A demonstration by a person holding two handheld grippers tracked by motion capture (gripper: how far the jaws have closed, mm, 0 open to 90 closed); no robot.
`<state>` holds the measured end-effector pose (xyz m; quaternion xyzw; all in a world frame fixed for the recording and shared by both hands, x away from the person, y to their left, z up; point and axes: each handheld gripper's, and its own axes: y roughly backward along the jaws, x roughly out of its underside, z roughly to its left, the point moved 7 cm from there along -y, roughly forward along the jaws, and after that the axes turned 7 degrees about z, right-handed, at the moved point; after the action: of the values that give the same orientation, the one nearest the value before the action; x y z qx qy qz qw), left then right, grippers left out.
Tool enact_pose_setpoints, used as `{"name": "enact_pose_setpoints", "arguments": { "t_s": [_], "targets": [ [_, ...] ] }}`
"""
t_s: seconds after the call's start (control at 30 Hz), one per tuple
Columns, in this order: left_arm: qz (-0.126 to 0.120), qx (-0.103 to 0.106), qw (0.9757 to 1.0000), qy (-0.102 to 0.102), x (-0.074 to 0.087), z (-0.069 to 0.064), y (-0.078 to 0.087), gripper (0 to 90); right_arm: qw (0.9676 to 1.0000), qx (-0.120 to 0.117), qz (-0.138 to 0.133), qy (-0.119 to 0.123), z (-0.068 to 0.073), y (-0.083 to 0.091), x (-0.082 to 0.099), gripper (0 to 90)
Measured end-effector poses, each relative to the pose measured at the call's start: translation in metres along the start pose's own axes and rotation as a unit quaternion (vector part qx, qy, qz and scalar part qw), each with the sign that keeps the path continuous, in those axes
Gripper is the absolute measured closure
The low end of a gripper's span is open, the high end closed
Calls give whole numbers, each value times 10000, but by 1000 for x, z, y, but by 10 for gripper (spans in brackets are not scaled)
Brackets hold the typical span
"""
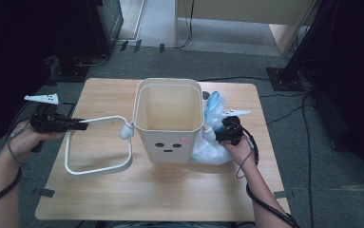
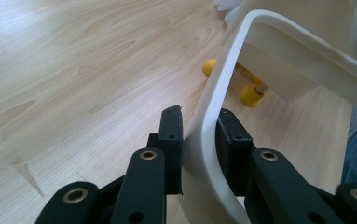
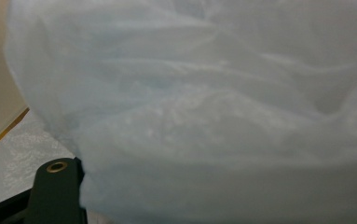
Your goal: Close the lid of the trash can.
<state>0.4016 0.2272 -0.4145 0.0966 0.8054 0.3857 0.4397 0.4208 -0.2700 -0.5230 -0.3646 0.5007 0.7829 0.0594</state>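
Grippers meet a cream bin [image 1: 169,123] at mid-table: we clamp the left gripper [image 1: 81,125] on its white handle [image 1: 99,145], swung out to the bin's left, jaws pressed on both faces. Our right gripper [image 1: 221,134] is buried in a pale plastic bag [image 1: 213,149] beside the bin; we cannot tell its grip.

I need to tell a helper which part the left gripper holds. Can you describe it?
On the wooden table stands a cream bin with a small face on its front. To its left a cream rectangular frame swings out from the bin's rim. The left gripper clamps its thin open loop, unlike the crumpled plastic bag on the bin's right.
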Motion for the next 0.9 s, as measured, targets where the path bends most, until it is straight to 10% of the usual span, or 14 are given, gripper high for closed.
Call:
{"name": "enact_pose_setpoints", "arguments": {
  "t_s": [0.9],
  "targets": [
    [-163,-102,9998,13,-9,-6,50,741,10000,28,7,7,0,-1,0,284]
  ]
}}
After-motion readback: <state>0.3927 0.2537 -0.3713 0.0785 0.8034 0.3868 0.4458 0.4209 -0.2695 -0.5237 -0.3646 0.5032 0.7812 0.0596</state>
